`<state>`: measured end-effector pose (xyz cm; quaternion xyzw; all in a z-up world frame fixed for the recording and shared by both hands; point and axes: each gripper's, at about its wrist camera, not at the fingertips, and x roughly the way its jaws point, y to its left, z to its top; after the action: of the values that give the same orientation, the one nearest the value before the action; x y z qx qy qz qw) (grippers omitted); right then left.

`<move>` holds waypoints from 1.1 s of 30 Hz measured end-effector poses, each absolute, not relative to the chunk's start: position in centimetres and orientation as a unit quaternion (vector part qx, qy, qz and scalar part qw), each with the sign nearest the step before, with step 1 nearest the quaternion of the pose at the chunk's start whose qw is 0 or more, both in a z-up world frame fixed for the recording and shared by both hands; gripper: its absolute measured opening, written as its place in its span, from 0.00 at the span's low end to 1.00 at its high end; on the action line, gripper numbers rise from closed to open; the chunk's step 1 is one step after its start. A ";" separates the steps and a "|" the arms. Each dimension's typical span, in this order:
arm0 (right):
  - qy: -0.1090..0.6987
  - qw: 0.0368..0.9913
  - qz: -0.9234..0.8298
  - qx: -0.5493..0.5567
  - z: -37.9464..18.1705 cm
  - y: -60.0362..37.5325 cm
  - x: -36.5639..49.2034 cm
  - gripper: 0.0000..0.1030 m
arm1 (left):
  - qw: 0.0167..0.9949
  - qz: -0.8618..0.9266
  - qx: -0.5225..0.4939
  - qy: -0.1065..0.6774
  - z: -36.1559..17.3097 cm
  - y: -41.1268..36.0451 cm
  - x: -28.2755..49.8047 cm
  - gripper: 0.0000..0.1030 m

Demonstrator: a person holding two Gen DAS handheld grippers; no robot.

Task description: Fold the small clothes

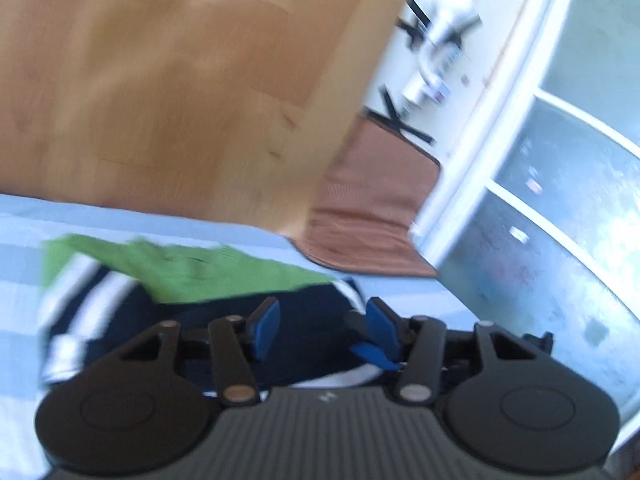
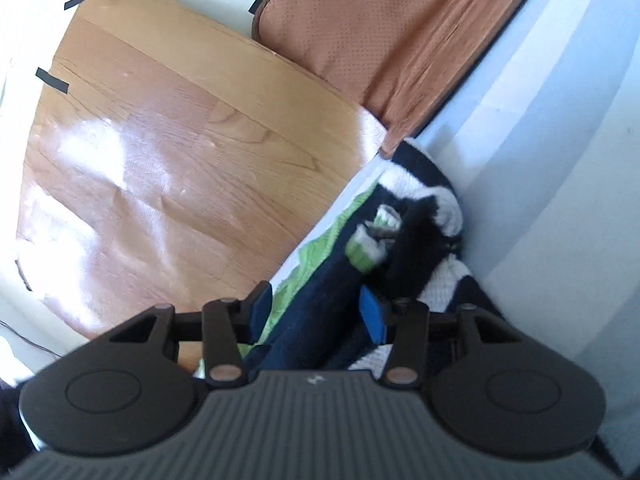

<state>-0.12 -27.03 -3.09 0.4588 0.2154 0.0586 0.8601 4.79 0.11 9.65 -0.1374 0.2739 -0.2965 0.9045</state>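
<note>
Left wrist view — left gripper [image 1: 322, 326] parted, empty, above striped garment [image 1: 120, 304], brown mat [image 1: 372, 216] beyond

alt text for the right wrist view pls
The right tool hangs open over a navy-and-white striped garment with a green piece at its edge, lying on a pale blue striped cloth. Beyond are a wooden board and brown mat.

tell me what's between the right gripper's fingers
In the right wrist view, a fold of the navy and white striped garment with its green part runs between the right gripper fingers, which stand apart.
</note>
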 end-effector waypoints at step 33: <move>0.263 0.911 0.016 0.316 -0.4 -34.1 1.5 0.31 | 0.916 -0.053 -0.123 0.378 2.9 6.3 14.0 0.09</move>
<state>1.50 -34.12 -0.40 0.3164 0.2633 0.0158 0.9112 14.01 6.28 2.86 -0.1231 0.3782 -0.0527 0.9160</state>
